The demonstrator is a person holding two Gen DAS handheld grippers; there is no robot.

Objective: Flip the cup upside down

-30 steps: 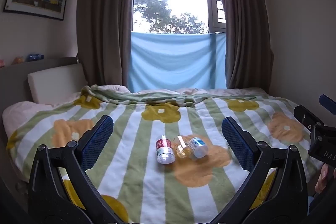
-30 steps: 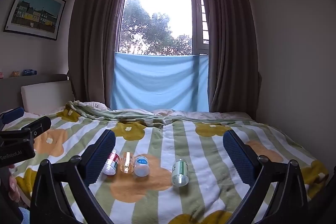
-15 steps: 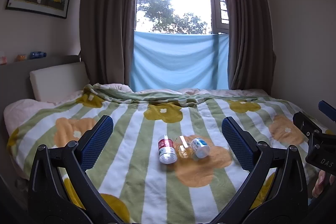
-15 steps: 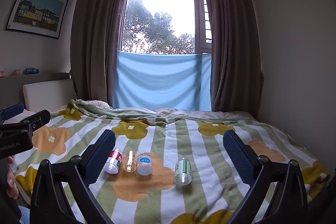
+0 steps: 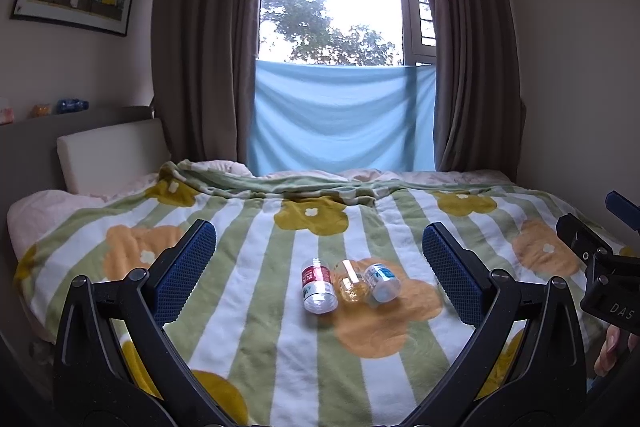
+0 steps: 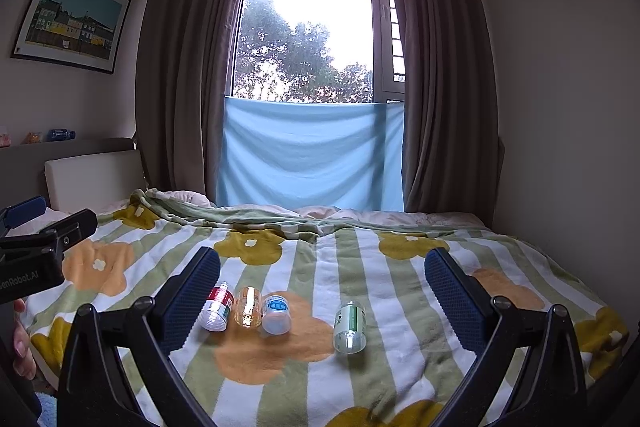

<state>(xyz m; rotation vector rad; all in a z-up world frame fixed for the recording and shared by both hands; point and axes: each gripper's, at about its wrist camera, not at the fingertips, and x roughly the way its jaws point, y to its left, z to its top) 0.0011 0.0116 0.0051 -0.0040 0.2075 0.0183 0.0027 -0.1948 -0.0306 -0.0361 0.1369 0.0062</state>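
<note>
Both my left gripper [image 5: 319, 259] and right gripper [image 6: 322, 277] are wide open above four little cups [image 6: 247, 307] lying on the bed [image 6: 400, 379].

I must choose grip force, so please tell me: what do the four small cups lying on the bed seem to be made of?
The red-labelled cup, amber cup, blue-labelled cup and green-labelled cup look like clear, glossy plastic, possibly glass: the striped blanket shows through them, with bright glints. The labels seem printed paper or film.
</note>
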